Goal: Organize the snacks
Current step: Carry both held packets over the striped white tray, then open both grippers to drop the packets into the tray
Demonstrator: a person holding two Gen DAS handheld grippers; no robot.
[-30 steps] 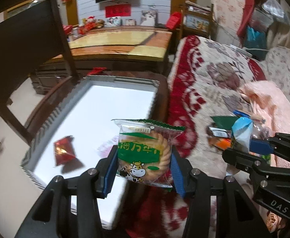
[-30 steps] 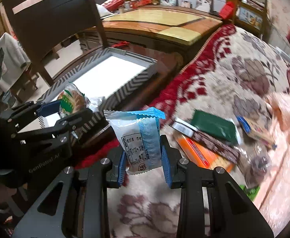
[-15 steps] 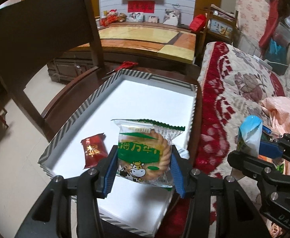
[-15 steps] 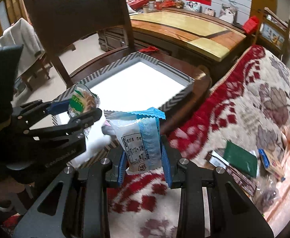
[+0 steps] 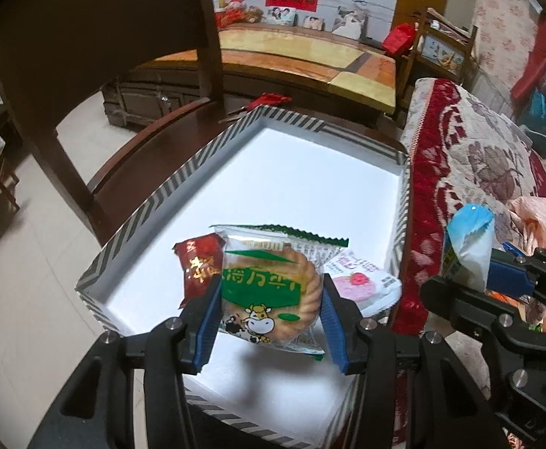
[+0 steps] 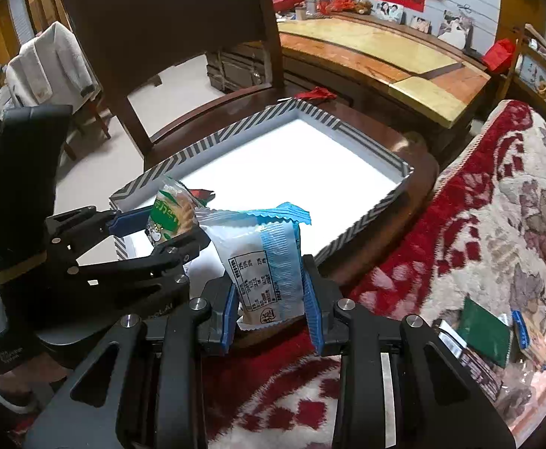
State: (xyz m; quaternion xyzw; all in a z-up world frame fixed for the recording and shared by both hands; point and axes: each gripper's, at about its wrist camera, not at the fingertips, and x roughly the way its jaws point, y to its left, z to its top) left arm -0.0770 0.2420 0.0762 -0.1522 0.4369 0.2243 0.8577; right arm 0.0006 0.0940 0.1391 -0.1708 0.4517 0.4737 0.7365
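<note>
My left gripper (image 5: 269,312) is shut on a green-and-clear cookie packet (image 5: 271,288) and holds it over the near end of the white tray (image 5: 153,205) with the striped rim. In that tray lie a red candy packet (image 5: 198,265) and a pink-and-white packet (image 5: 359,280). My right gripper (image 6: 271,308) is shut on a blue-and-white snack packet (image 6: 267,262), just off the tray's near corner and above the red floral blanket (image 6: 497,202). The left gripper (image 6: 153,232) with the cookie packet (image 6: 170,219) also shows in the right wrist view.
The tray (image 6: 370,147) rests on a dark wooden chair seat (image 6: 419,149) whose tall back (image 6: 160,18) rises behind it. More snack packets (image 6: 486,336) lie on the blanket at right. A long wooden table (image 5: 303,56) stands beyond.
Both grippers have moved left from over the blanket toward the tray, each still holding its packet. The left one now hangs over the tray's near end, above the red and pink packets.
</note>
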